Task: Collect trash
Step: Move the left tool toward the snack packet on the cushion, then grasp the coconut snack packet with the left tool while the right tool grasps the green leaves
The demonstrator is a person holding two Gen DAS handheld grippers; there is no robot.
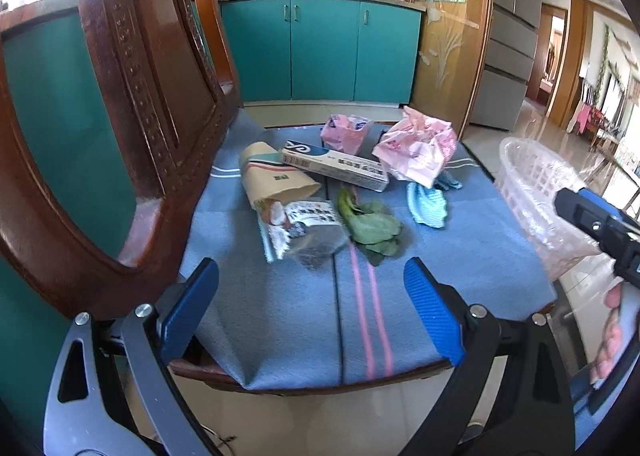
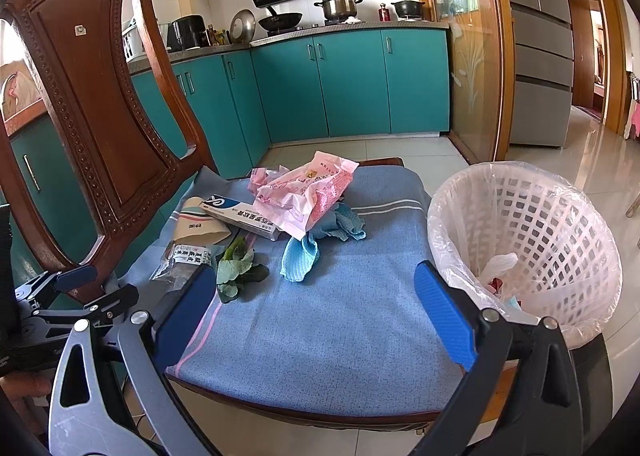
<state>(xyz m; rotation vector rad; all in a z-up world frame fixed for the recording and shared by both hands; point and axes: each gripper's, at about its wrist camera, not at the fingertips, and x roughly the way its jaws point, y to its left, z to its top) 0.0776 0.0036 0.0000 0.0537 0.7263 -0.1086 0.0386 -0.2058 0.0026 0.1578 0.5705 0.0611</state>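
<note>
Trash lies on the chair's blue cushion (image 1: 280,308): a paper cup (image 1: 276,180), a white box (image 1: 336,166), a clear snack wrapper (image 1: 304,228), green leaves (image 1: 370,226), a blue mask (image 1: 428,202) and crumpled pink wrappers (image 1: 416,150). The same pile shows in the right wrist view: box (image 2: 240,216), leaves (image 2: 236,270), mask (image 2: 300,258), pink wrapper (image 2: 308,192). My left gripper (image 1: 312,304) is open and empty above the cushion's front. My right gripper (image 2: 316,316) is open and empty, with the lined white bin (image 2: 528,240) to its right.
The carved wooden chair back (image 2: 92,96) rises at the left. The bin also shows in the left wrist view (image 1: 536,192) beside the chair. Teal kitchen cabinets (image 2: 340,84) and a tiled floor (image 2: 592,152) lie behind.
</note>
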